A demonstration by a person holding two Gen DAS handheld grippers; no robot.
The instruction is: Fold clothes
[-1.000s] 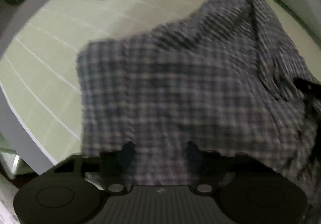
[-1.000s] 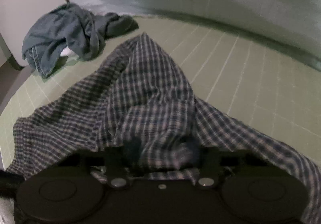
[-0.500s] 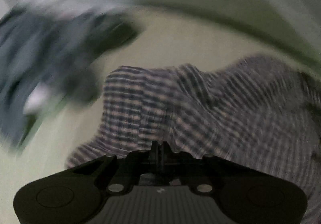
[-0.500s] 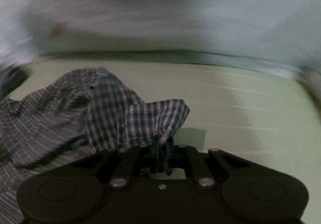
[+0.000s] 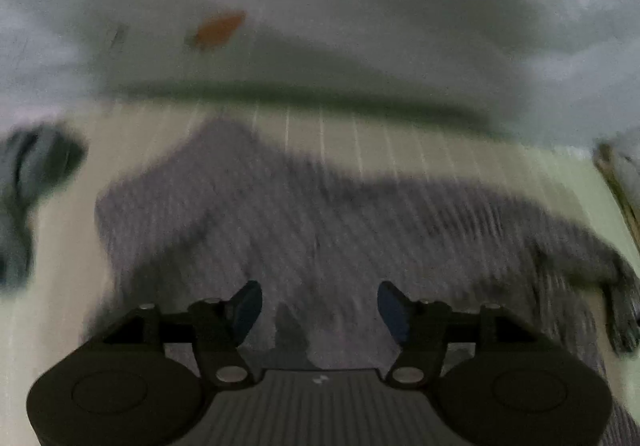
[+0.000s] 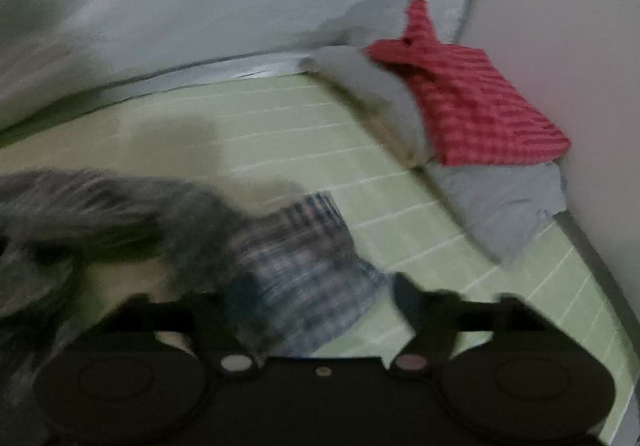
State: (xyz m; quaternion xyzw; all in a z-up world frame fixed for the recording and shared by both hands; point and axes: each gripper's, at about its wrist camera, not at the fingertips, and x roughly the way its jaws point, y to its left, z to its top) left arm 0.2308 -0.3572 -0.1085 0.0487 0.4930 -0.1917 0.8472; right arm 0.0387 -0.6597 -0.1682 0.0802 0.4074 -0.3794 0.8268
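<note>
Fingers of the left gripper (image 5: 319, 304) stand wide apart at the bottom of the left view and grip nothing. Just past them the plaid shirt (image 5: 320, 230) lies spread on the green mat (image 5: 400, 142), filling the middle of the frame. It looks blurry, so its checks are hard to see. One sleeve runs out to the right edge. A dark blue heap of clothes (image 5: 36, 182) sits on the mat at the left edge, apart from the shirt. A gray wall (image 5: 360, 26) with an orange mark (image 5: 218, 28) fills the top of the frame. In the right view the right gripper (image 6: 318, 296) is also spread wide at the bottom and clamps nothing. A checked end of the plaid shirt (image 6: 304, 258) lies on the green mat (image 6: 280, 134) between its fingers and nearer the left one. I cannot tell if it touches them. The rest of the shirt trails off, blurry, to the left edge. Farther back, at the upper right, a red checked cloth (image 6: 472, 102) rests on a gray folded pile (image 6: 500, 198) next to a pale wall (image 6: 568, 26).
</note>
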